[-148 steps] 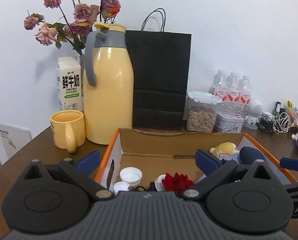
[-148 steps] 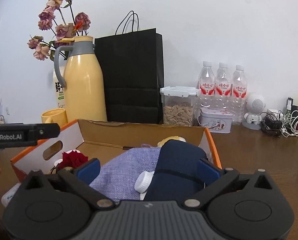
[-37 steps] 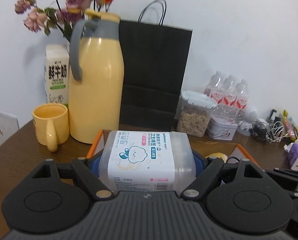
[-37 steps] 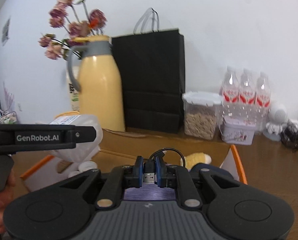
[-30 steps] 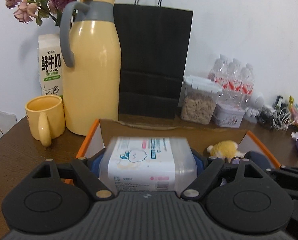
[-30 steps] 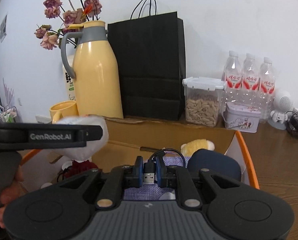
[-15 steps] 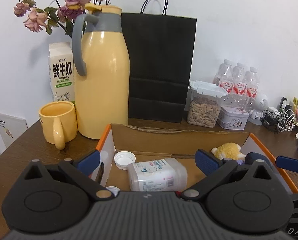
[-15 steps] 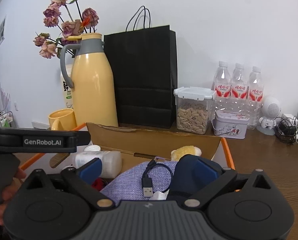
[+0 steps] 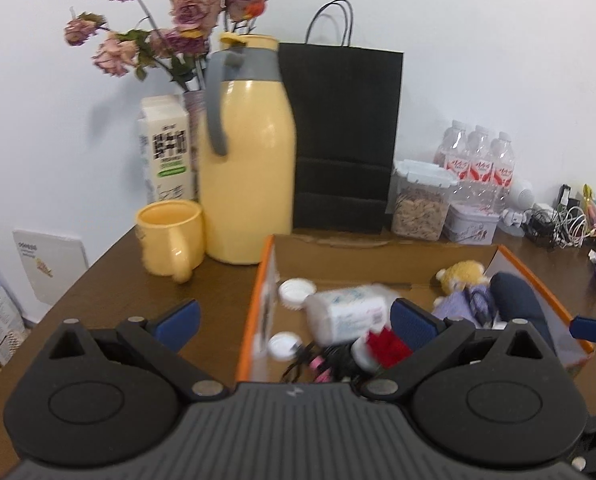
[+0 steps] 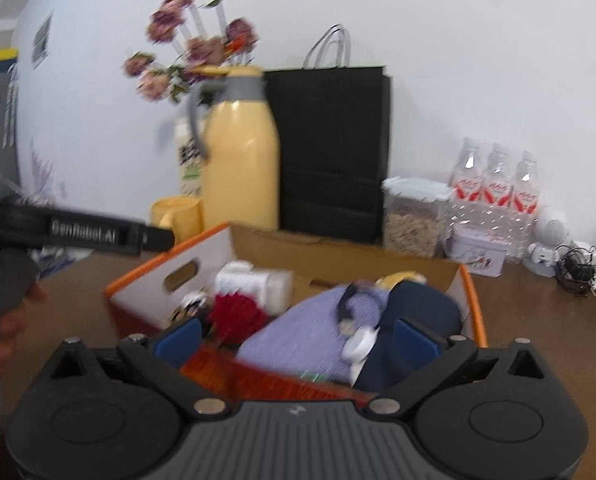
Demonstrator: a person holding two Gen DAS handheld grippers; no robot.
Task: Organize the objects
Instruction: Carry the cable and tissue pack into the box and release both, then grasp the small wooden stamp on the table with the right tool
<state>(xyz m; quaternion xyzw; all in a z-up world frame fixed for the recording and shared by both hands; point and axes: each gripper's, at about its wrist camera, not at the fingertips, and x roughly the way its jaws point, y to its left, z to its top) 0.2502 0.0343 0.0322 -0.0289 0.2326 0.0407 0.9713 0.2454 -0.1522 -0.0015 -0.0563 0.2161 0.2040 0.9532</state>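
Corrugated cardboard with an orange rim makes up the box (image 9: 382,258) that holds everything we are organizing; it fills the lower right of the left wrist view and the lower centre of the right wrist view. Inside it, the clear cotton-swab tub (image 9: 348,310) lies on its side at centre, beside two white caps (image 9: 297,290), a red flower (image 9: 386,342), a yellow plush toy (image 9: 462,274), a lilac cloth (image 10: 310,332) with a black cable (image 10: 348,304) on it, and a navy pouch (image 10: 418,316).

Our left gripper (image 9: 294,318) has its jaws spread wide and holds nothing; our right gripper (image 10: 294,338) is equally wide and empty, hovering above the near wall of the box.

We judge the main risks to be these: both views are motion-blurred, so a quick reach could clip the box wall and shove it toward the yellow mug (image 9: 170,236) and the yellow thermos (image 9: 248,160) just beside its far left corner. The tub is round and smooth, so it may roll. The cable could snag on a finger and drag the cloth out.

The box rests on a dark brown wooden table (image 9: 138,276). At the back, against a white wall, stand a milk carton (image 9: 166,148), dried roses (image 9: 178,12), a black paper bag (image 9: 344,136), a seed jar (image 9: 420,200), a small tin (image 9: 472,224) and water bottles (image 9: 478,164); tangled chargers (image 9: 554,220) sit at the right edge.
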